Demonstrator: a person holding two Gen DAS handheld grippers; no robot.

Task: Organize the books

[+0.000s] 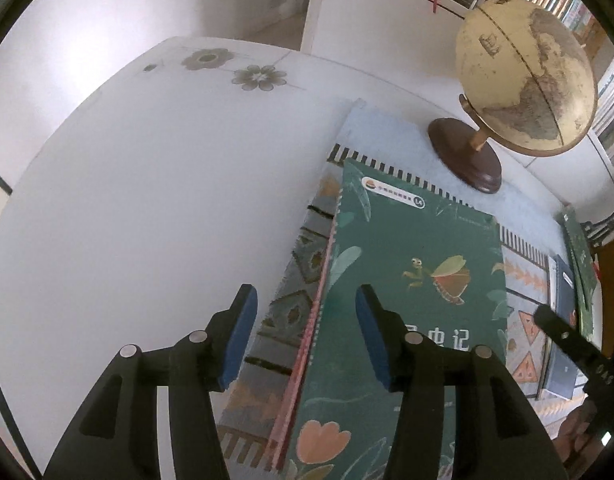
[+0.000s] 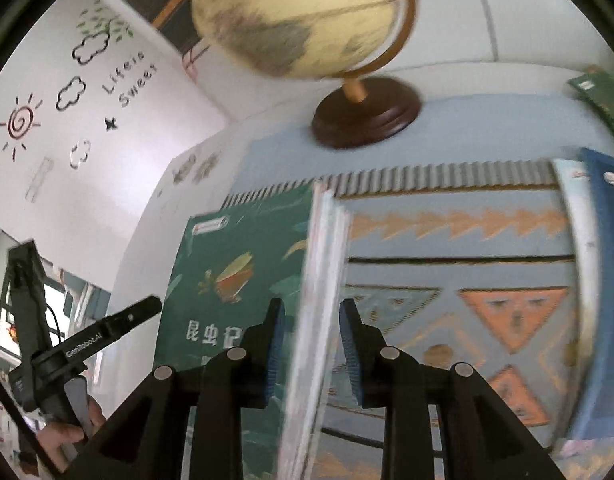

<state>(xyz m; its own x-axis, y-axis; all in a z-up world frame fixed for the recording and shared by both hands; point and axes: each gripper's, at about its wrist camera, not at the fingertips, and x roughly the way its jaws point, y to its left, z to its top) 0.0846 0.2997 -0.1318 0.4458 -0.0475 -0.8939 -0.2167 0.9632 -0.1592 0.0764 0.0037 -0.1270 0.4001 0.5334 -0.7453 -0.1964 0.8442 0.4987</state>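
Observation:
A green picture book [image 1: 419, 272] with a turtle on its cover lies on a patterned mat [image 1: 295, 264]. My left gripper [image 1: 305, 334] hovers open over its pink spine edge, which runs between the blue pads without touching them. In the right wrist view the same green book [image 2: 235, 264] shows its white page edge between the pads of my right gripper [image 2: 313, 346], with a gap on each side, so it is open. A blue book [image 2: 603, 280] lies at the mat's right end, and another green book [image 2: 603, 96] lies beyond it.
A cream globe [image 1: 527, 80] on a dark wooden base stands on the mat behind the book. The white table [image 1: 147, 200] stretches away to the left. Shelves of books fill the far right corner. A hand [image 2: 67, 436] holds the left gripper's handle.

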